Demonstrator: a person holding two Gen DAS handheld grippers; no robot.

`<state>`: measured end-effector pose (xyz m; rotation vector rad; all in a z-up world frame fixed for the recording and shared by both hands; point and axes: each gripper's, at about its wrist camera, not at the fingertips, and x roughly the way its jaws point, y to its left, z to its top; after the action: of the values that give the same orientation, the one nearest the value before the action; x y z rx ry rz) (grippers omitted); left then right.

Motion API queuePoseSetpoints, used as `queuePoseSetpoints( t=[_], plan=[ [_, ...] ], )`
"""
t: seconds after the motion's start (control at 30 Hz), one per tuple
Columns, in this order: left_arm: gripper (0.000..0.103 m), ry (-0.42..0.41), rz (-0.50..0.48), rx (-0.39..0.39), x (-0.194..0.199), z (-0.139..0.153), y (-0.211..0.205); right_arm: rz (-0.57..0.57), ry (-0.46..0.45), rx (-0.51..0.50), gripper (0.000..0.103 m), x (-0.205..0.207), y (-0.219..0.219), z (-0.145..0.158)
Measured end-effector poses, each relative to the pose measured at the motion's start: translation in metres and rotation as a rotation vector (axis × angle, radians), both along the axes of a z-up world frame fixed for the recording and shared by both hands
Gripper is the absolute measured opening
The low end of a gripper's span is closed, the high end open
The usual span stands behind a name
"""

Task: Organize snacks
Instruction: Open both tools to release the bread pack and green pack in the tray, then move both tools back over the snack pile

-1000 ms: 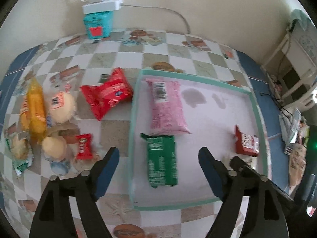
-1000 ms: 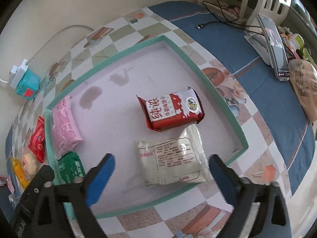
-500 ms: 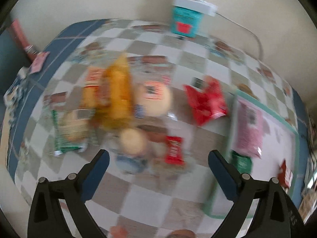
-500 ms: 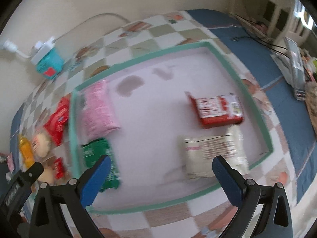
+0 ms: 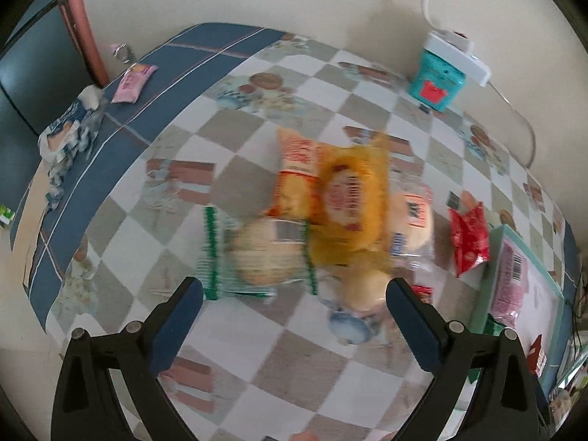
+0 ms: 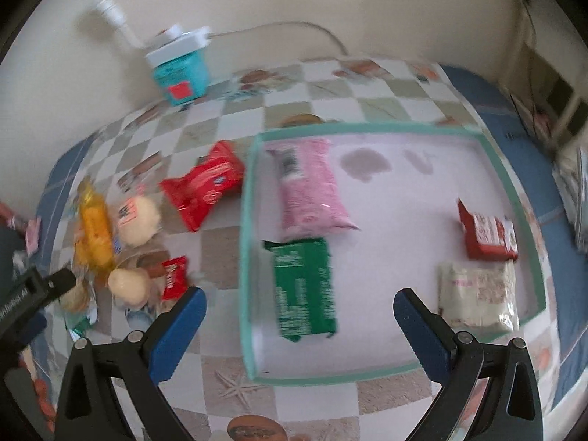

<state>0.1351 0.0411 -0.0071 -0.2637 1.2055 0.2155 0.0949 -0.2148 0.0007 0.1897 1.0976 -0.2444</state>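
Observation:
My left gripper (image 5: 294, 310) is open and empty above a heap of snacks on the checked cloth: a yellow packet (image 5: 349, 198), a green-edged bread packet (image 5: 257, 253), round buns (image 5: 415, 217) and a red packet (image 5: 468, 237). My right gripper (image 6: 299, 312) is open and empty over the teal-rimmed tray (image 6: 243, 242), which holds a pink packet (image 6: 308, 191), a green packet (image 6: 305, 286), a red box (image 6: 487, 233) and a white packet (image 6: 477, 294). The heap also shows in the right wrist view, with the yellow packet (image 6: 93, 233) and a small red sachet (image 6: 172, 275).
A teal box (image 5: 435, 84) with a white power strip stands against the far wall. A pink sachet (image 5: 132, 82) and a crumpled wrapper (image 5: 68, 128) lie on the blue border at the far left. The tray's left rim shows in the left wrist view (image 5: 494, 257).
My left gripper has swung left from the tray to over the snack heap. My right gripper has also swung left, from the tray's right part toward its left part.

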Motion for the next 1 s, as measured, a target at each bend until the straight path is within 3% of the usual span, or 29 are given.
queuePoseSetpoints(
  t=[0.33,0.5,1.0],
  plan=[
    [0.1,-0.007,0.138,-0.002,-0.016,-0.003,0.063,0.141,-0.05,0.086,0.103,0.007,0.047,-0.006],
    [0.1,-0.02,0.207,-0.042,-0.022,-0.004,0.088,0.165,-0.062,0.137,0.103,0.012,0.058,-0.011],
    [0.1,-0.025,0.237,-0.135,-0.014,-0.022,0.1,0.292,-0.034,0.053,0.103,0.031,0.096,-0.032]
  ],
)
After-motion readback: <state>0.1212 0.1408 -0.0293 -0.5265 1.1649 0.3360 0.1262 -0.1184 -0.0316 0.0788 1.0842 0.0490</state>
